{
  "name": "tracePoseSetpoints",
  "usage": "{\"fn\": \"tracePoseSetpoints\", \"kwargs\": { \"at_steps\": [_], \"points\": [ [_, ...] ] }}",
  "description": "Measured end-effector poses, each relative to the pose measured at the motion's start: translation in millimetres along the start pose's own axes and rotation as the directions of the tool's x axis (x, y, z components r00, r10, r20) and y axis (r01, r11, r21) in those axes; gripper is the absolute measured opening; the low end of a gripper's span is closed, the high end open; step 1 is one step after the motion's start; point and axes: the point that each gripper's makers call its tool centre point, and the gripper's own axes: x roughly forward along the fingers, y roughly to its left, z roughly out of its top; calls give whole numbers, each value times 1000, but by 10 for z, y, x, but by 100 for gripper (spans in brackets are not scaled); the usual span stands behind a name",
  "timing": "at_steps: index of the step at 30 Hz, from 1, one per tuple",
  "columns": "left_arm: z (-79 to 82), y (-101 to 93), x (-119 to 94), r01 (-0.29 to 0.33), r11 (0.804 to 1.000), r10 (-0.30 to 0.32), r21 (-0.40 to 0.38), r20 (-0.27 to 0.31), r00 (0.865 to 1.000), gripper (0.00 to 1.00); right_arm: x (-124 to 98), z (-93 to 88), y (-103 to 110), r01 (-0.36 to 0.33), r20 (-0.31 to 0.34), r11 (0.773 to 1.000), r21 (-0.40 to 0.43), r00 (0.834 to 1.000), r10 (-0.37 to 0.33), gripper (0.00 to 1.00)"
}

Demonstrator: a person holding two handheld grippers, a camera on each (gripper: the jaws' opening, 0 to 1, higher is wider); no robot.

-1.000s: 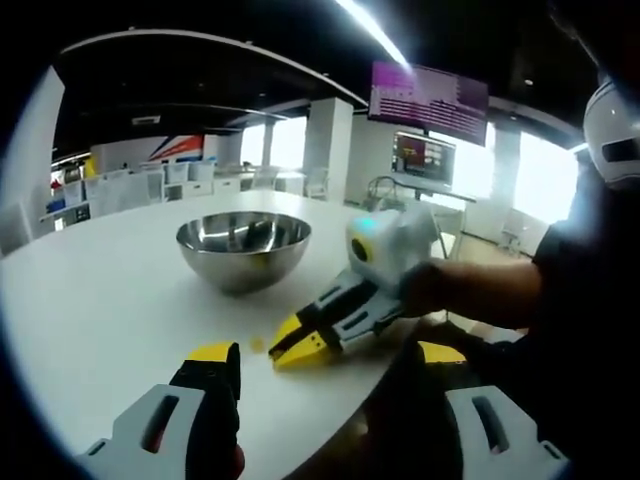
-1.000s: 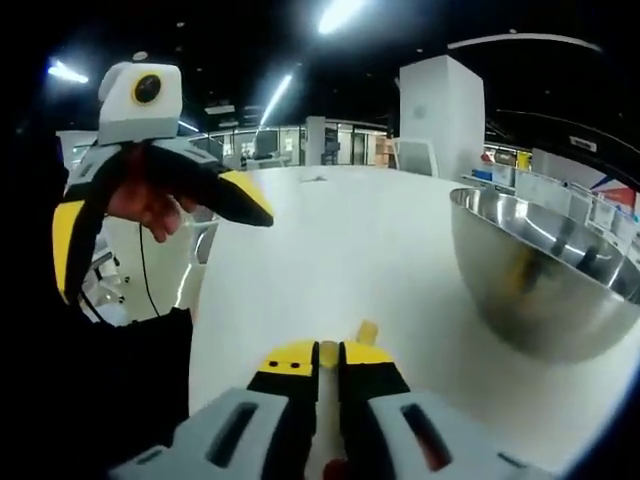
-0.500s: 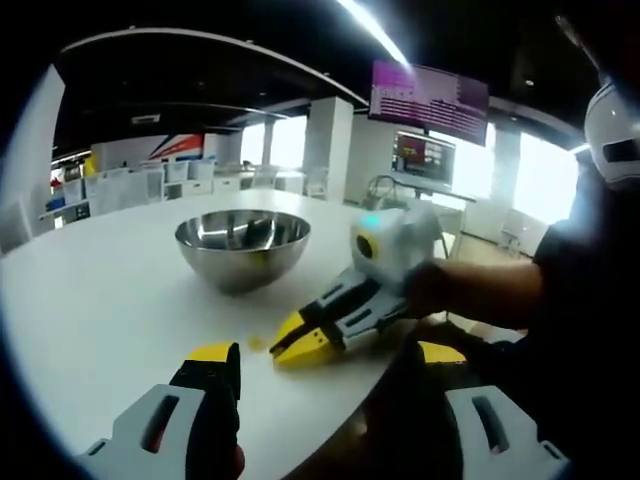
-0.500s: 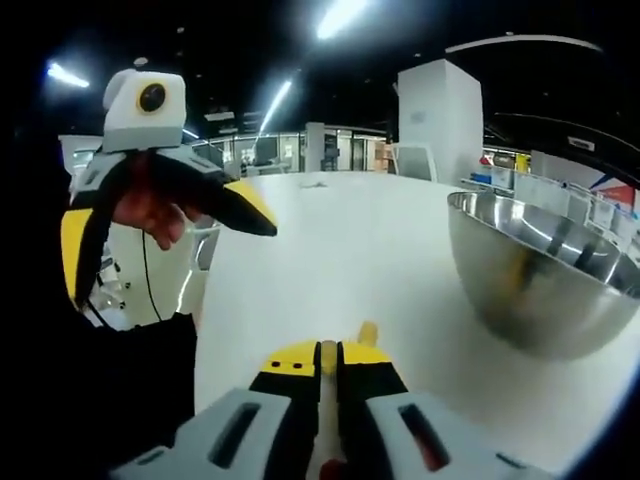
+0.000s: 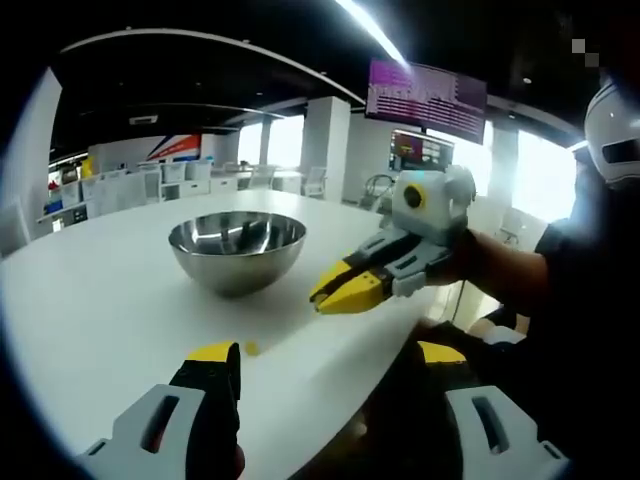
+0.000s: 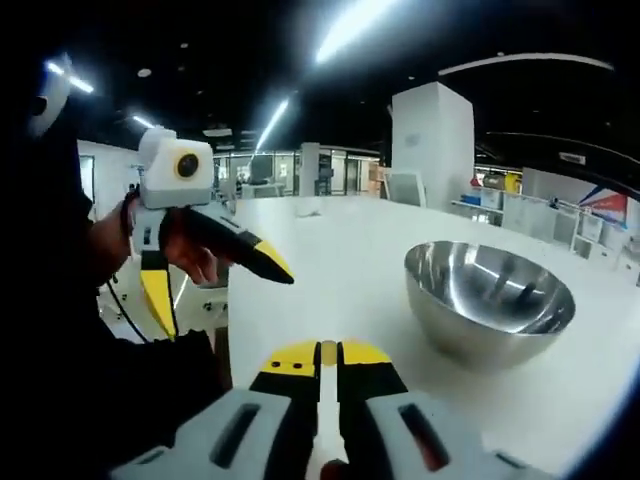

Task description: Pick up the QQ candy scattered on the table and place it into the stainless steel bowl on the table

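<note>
A small yellow QQ candy (image 6: 328, 352) appears as a sliver between the yellow tips of the right gripper (image 6: 328, 354) at the bottom centre of the right gripper view; the fingers are clenched on it, though the piece is so small that the hold is only probable. In the left gripper view that same gripper sits at mid-right, lifted clear of the tabletop, its tips closed and aimed towards the bowl. A second small yellow candy (image 5: 251, 348) lies on the white tabletop (image 5: 90, 300) at lower centre of the left gripper view, just ahead of the left gripper (image 5: 325, 360), whose fingers stand wide apart and empty.

The step in hand looks like the carry to the round stainless steel bowl (image 6: 488, 300), at the right of the right gripper view. To do it well, the grip should stay firm until the tips are over the open mouth, well inside the rim, then let go low so the candy does not bounce out.

The bowl is polished, mirror-bright and deep with a thin rim; its curved wall would send a badly aimed piece skidding. The tabletop is smooth, glossy and rounded at its edge. The candy looks soft and gummy, likely to squash or cling to the fingers.
</note>
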Motion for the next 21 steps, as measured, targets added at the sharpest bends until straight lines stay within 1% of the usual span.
{"fn": "tracePoseSetpoints", "kwargs": {
  "at_steps": [4, 8, 12, 16, 21],
  "points": [
    [-5, 10, 14, -2, 1000, 2, 0, -5, 1000, 70, -314, 116, -148, 46, 21, 999, -2, 999, -46, 7],
    [1, 19, 12, -5, 1000, 5, 2, -5, 1000, 70, -641, 187, -182, 76, 29, 997, -15, 997, -75, 7],
    [-11, 60, 5, -16, 1000, 16, -1, -10, 1000, 70, -940, 272, -244, 109, 61, 994, 11, 992, -109, 7],
    [-5, 78, -2, -23, 1000, 23, -2, -7, 1000, 70, -1151, 276, -305, 157, 73, 988, 12, 985, -157, 7],
    [-10, 88, 2, -25, 1000, 25, -1, -11, 1000, 70, -1333, 183, -394, 205, 90, 977, 60, 974, -210, 7]
  ]
}}
